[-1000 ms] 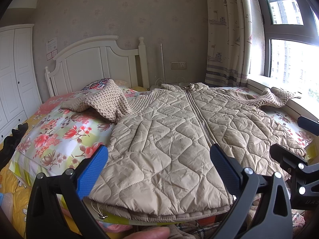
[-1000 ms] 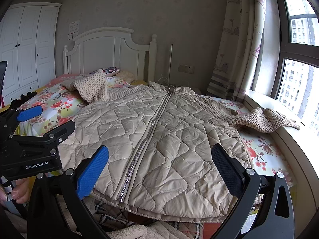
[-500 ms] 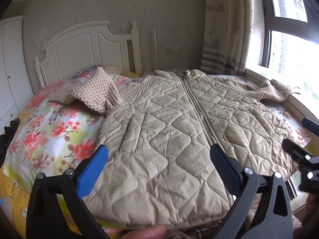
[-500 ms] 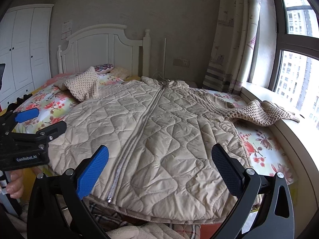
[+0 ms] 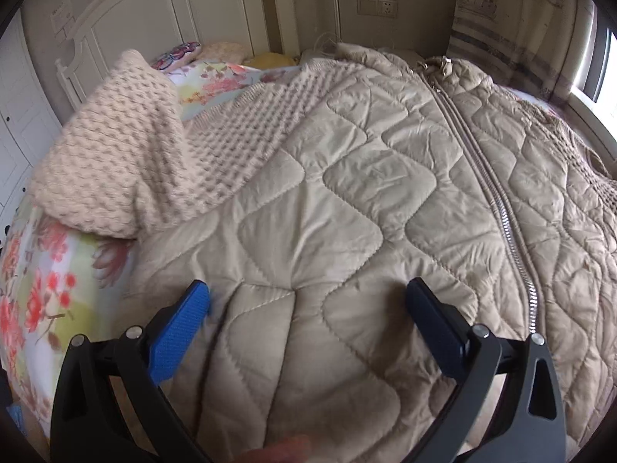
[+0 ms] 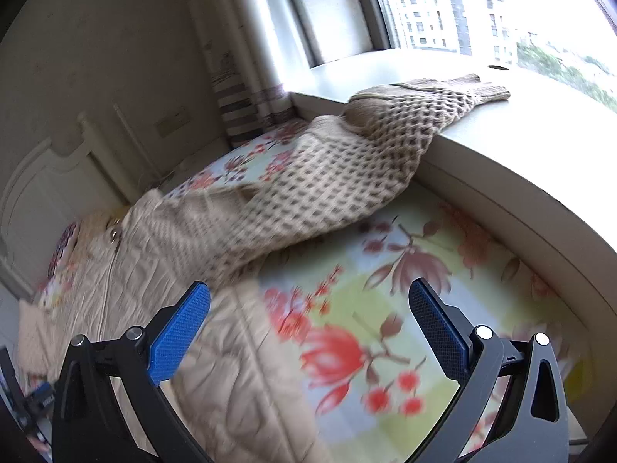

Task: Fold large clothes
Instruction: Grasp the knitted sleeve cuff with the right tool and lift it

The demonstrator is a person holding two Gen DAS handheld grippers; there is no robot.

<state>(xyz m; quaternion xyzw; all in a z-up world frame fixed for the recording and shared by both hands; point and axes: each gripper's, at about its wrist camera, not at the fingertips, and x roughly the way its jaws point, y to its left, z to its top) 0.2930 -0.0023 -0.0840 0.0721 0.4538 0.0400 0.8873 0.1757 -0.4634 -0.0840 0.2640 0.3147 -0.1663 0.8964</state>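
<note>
A beige quilted jacket (image 5: 347, 200) with a zip down the front lies spread flat on the bed. Its left knitted sleeve (image 5: 112, 166) is bent over the floral sheet. My left gripper (image 5: 308, 305) is open and empty, low over the jacket's left front panel. In the right wrist view the jacket's right knitted sleeve (image 6: 327, 177) stretches from the bed up onto the windowsill. My right gripper (image 6: 308, 301) is open and empty, above the floral sheet just below that sleeve, with the jacket body (image 6: 127, 281) to its left.
The floral bed sheet (image 6: 385, 308) lies under the jacket. A white windowsill (image 6: 501, 146) runs along the bed's right side, with a curtain (image 6: 246, 77) behind. The white headboard (image 5: 154, 11) and pillows (image 5: 181, 52) are at the far end.
Both grippers have moved forward over the bed. The left dropped close above the jacket's left panel. The right swung right toward the sleeve on the windowsill. Both stay open.
</note>
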